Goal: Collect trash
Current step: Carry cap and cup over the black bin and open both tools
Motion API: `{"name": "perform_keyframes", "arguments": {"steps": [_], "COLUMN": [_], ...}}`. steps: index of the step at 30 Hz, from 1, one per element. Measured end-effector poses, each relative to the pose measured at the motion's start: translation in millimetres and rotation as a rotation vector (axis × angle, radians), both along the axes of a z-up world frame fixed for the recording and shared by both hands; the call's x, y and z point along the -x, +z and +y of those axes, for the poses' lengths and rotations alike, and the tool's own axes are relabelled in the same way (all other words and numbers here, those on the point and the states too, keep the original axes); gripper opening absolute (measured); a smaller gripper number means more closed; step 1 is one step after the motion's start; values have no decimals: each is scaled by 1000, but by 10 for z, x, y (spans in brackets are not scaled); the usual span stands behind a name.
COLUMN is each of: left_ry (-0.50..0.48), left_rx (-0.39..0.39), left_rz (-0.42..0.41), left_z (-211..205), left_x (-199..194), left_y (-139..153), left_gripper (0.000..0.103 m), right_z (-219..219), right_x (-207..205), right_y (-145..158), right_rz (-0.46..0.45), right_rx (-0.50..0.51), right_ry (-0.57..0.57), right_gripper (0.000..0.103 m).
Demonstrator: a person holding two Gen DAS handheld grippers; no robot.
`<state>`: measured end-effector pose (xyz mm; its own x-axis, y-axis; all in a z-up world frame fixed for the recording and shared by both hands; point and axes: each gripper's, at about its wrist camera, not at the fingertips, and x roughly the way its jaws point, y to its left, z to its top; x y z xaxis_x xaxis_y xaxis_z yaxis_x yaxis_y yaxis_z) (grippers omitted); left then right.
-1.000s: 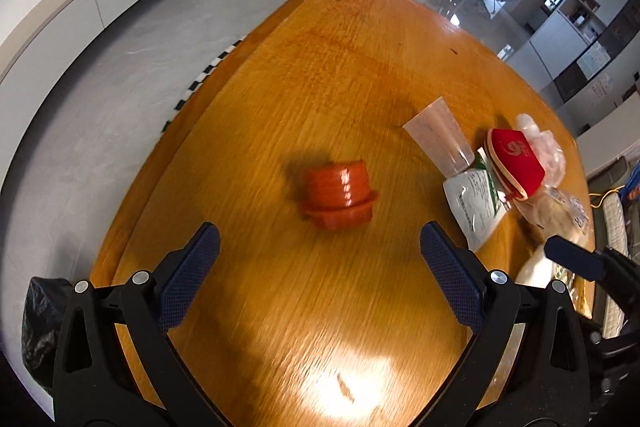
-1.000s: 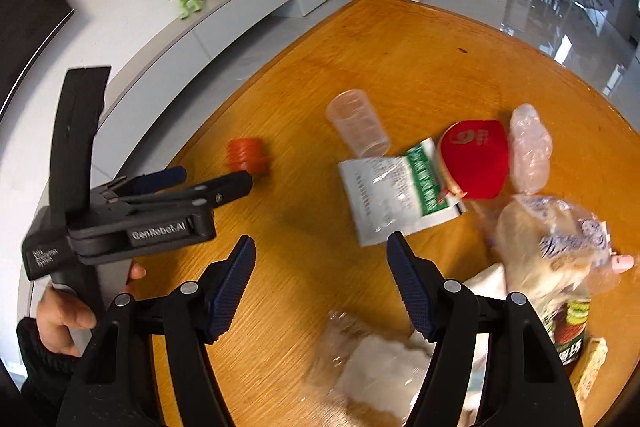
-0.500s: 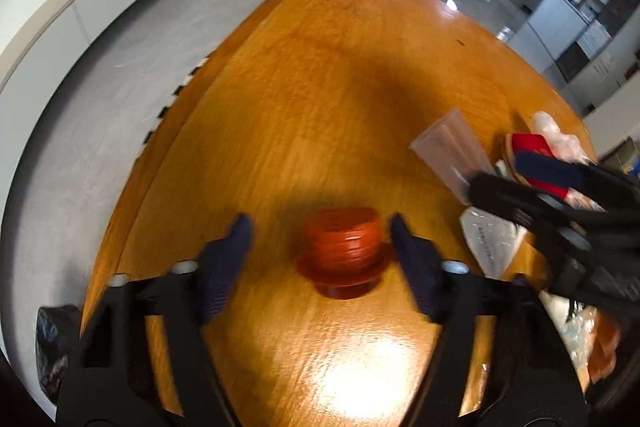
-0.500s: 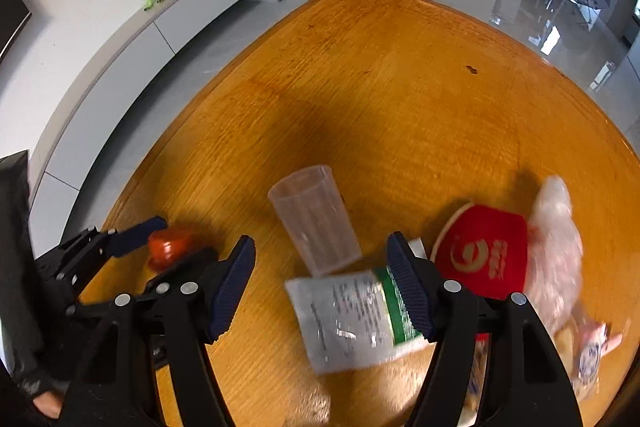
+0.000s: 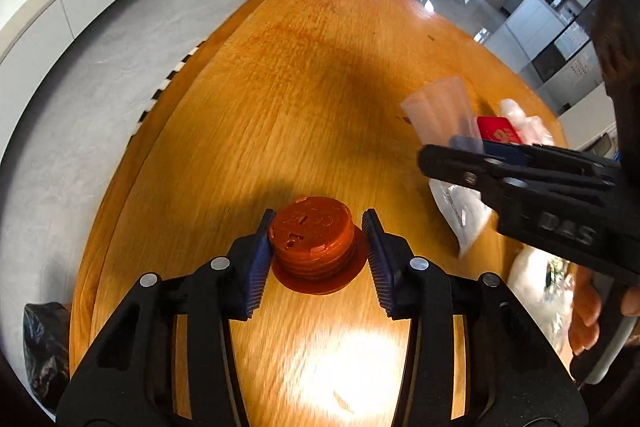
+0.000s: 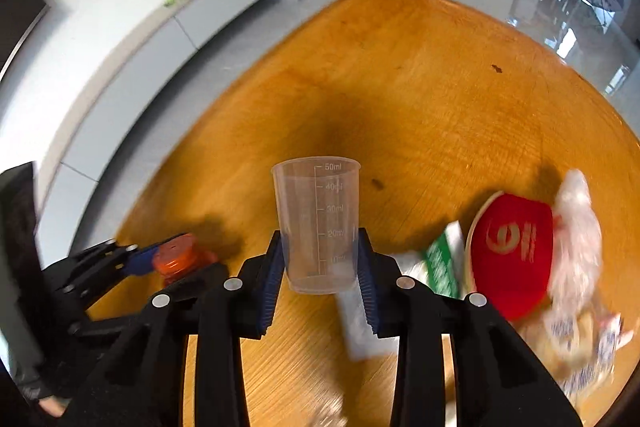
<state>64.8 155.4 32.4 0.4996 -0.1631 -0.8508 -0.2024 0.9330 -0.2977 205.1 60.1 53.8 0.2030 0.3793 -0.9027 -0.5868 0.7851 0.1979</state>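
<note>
The left gripper (image 5: 316,259) has just been closing around the orange screw cap (image 5: 314,241), which sits flat on the wooden counter (image 5: 280,99) near its left edge. Its left pad touches the cap's threaded side, while a thin gap seems to remain at the right pad, so I cannot tell whether the grip is firm. The cap's axis points straight up, square between the jaws.

The right gripper (image 6: 320,267) has also just been closing, and its blue pads now press both sides of the clear measuring cup (image 6: 317,223) low on its wall. The cup stands upright, mouth up, just right of the cap. Further right of the cap lie a green-and-white packet (image 6: 442,263), a red lid (image 6: 512,255) and crumpled plastic bags (image 6: 576,227). Each hand has its own item, so the next move is probably a lift.
</note>
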Motion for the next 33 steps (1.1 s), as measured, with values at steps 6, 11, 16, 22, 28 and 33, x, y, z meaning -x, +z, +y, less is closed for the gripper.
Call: {"name": "perform_keyframes", "arguments": {"steps": [6, 11, 16, 22, 28, 33], "left_ry": [47, 98, 211, 360, 555, 761], "left_rx": [9, -3, -8, -51, -77, -102], "left_rz": [-39, -69, -107, -124, -66, 17], "left_z": [96, 280, 582, 978, 1467, 1897], "left_x": [563, 1153, 1965, 2963, 3861, 4402], "left_y": [125, 200, 259, 237, -25, -230], "left_gripper": [43, 43, 43, 43, 43, 97], "right_z": [-15, 188, 528, 1049, 1620, 2105], "right_x": [604, 1301, 1974, 2858, 3681, 4137], "right_y": [149, 189, 221, 292, 219, -12], "right_rz": [16, 38, 53, 49, 57, 54], "right_rx": [-57, -102, -141, -159, -140, -93], "right_ry": [52, 131, 239, 417, 595, 685], "right_gripper": [37, 37, 37, 37, 37, 66]}}
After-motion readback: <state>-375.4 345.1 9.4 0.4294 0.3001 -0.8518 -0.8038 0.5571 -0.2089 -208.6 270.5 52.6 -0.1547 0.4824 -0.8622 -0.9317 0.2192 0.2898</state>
